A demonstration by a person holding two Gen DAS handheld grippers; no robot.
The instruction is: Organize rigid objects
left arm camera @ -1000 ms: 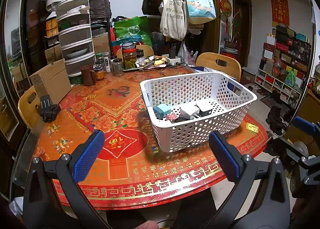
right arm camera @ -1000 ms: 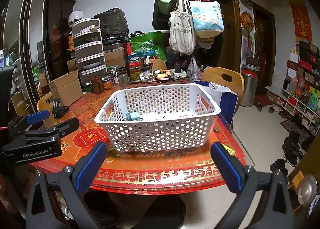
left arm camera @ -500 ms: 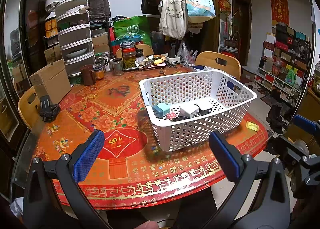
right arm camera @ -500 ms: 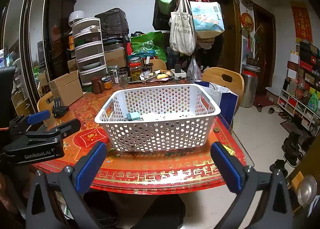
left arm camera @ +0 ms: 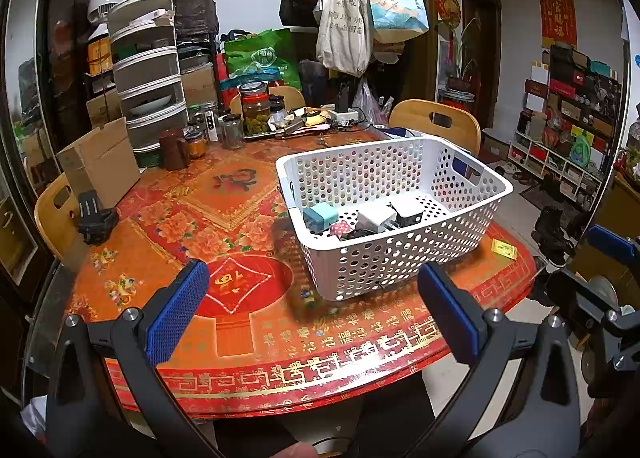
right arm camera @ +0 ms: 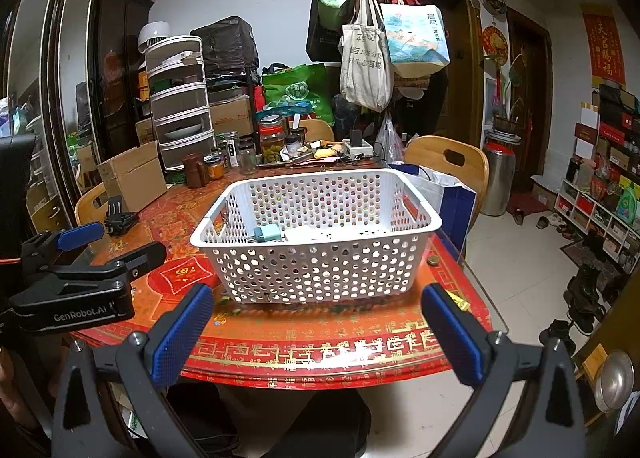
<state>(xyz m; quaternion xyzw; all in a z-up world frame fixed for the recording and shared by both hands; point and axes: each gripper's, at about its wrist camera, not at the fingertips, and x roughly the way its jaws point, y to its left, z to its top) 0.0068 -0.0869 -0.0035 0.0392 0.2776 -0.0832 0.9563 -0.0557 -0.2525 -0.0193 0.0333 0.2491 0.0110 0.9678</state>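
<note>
Both grippers hang off the table's near edge, the left gripper (left arm camera: 312, 314) and right gripper (right arm camera: 316, 334) each spread wide and empty. The white basket (left arm camera: 496, 193) by the table's right edge holds the small plugs (left arm camera: 320, 217). Sorting looks finished or paused; the next move would need a fresh object.

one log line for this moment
left gripper: open, empty | right gripper: open, empty | white basket: on table, holds small items

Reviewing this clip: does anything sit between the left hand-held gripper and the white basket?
No. In the left wrist view, only bare red tablecloth separates the open left hand-held gripper from the white basket.
</note>
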